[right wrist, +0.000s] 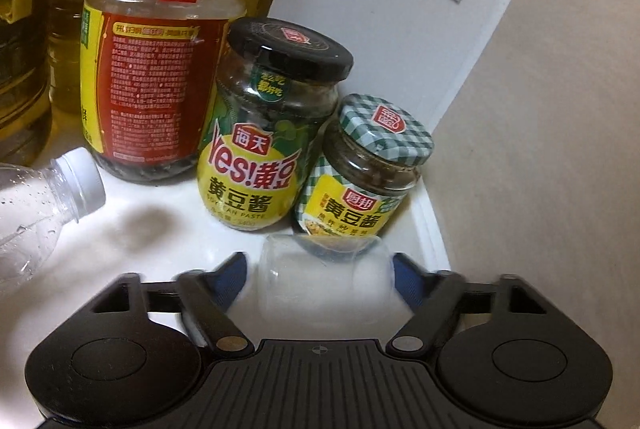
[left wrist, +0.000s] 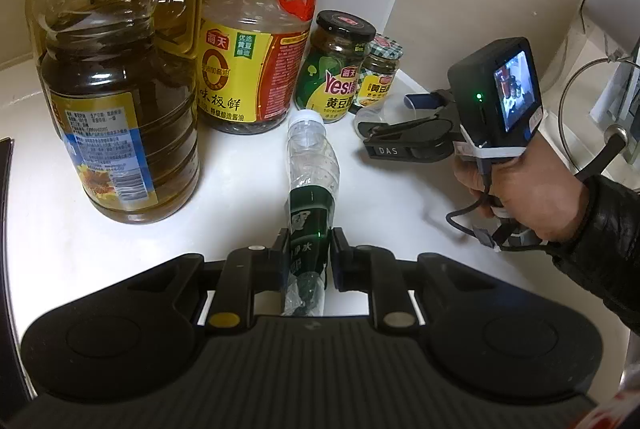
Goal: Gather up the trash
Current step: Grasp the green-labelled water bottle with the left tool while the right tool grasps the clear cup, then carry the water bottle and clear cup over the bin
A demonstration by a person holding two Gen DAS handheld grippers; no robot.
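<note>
A crushed clear water bottle (left wrist: 313, 165) with a green label and white cap lies pointing away over the white counter (left wrist: 240, 229). My left gripper (left wrist: 310, 241) is shut on its labelled lower part. The bottle's cap end also shows at the left of the right wrist view (right wrist: 52, 189). A small clear plastic cup (right wrist: 324, 277) lies on its side in front of two sauce jars. My right gripper (right wrist: 320, 275) straddles it with the blue pads (right wrist: 234, 273) standing off its sides, so it is open. From the left wrist view, the right gripper (left wrist: 382, 114) is held by a hand at the right.
Large oil bottles (left wrist: 120, 101) and a soy sauce jug (left wrist: 248, 69) with a red handle stand at the back left. Two soybean paste jars (right wrist: 260, 133) (right wrist: 368, 173) sit against a white appliance (right wrist: 380, 29). A glass pot lid (left wrist: 592, 109) is at far right.
</note>
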